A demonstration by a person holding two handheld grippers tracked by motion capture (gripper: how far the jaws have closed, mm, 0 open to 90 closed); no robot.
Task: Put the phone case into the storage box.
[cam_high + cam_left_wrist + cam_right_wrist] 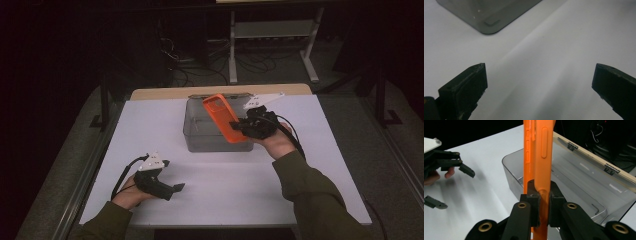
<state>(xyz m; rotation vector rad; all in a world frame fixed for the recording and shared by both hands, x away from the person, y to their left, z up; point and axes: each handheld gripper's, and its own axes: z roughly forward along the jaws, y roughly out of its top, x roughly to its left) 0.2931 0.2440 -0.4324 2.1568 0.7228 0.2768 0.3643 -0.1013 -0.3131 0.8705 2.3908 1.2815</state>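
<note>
Two hand-held grippers work over the white table. The right hand-held gripper has its jaws clamped tight on the lower edge of an orange phone case, which is held tilted above the clear plastic box near the table's far edge. The left hand-held gripper rests low near the front edge, jaws wide apart with nothing between them.

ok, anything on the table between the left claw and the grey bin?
Nothing: bare white table between the open left claw and the grey bin, in the high view and the left gripper view.
</note>
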